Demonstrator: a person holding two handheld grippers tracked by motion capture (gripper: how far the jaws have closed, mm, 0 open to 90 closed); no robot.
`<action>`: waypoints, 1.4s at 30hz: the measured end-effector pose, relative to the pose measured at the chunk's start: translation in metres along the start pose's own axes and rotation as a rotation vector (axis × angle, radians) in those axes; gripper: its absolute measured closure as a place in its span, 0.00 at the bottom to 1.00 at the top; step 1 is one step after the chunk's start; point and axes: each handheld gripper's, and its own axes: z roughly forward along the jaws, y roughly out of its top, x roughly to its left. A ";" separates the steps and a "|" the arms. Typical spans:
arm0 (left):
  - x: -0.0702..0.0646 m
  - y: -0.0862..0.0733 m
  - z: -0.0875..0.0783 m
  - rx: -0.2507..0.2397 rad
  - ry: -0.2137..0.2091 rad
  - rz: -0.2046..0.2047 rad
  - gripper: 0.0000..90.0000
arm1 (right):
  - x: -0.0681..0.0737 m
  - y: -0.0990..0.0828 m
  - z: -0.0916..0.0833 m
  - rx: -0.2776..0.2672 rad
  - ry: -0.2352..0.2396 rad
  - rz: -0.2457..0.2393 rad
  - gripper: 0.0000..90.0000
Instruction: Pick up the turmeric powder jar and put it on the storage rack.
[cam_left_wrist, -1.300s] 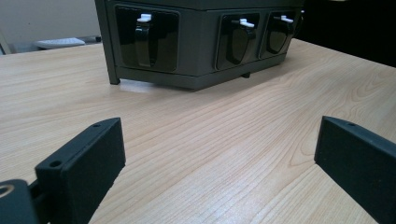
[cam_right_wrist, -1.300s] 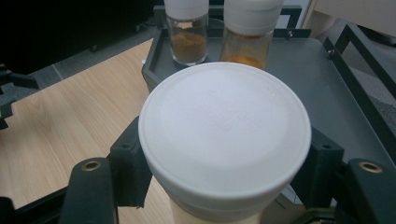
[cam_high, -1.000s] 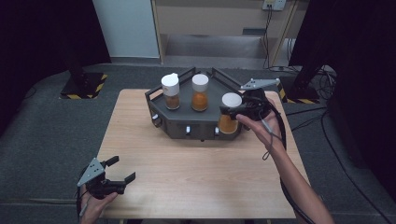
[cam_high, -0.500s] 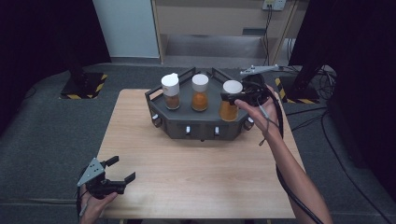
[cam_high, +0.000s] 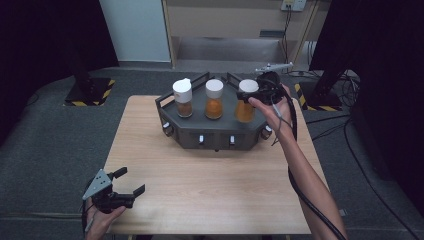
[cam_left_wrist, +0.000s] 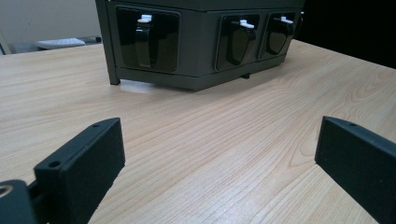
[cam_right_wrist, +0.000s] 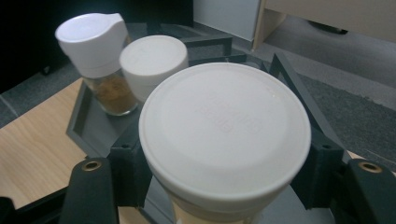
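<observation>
At seven o'clock on the counter (cam_high: 210, 185): left gripper (cam_high: 131, 182) idle, fingers wide apart, holding nothing. At one o'clock, over the dark rack (cam_high: 215, 131): right gripper (cam_high: 246, 95) clamped on the spice jar (cam_high: 246, 104) just under its white cap. Probably light, rigid, smooth-sided and slippery; best taken around the neck below the cap.

White-capped amber jar (cam_high: 246, 102); dark grey rack (cam_high: 215, 134).

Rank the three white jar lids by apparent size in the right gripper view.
1. Held jar's lid, though it is nearest the camera.
2. Flip-top lid and middle jar's flat lid: too alike to rank.
</observation>
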 end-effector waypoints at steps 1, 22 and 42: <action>0.000 0.000 0.000 0.000 -0.001 0.000 0.01 | -0.001 0.000 0.001 0.002 -0.005 0.002 0.37; 0.001 0.000 0.000 0.000 -0.003 -0.003 0.01 | -0.005 -0.009 0.036 0.007 -0.104 0.035 0.37; 0.001 0.000 0.001 0.001 -0.003 -0.001 0.01 | -0.011 -0.013 0.049 0.016 -0.092 0.056 0.37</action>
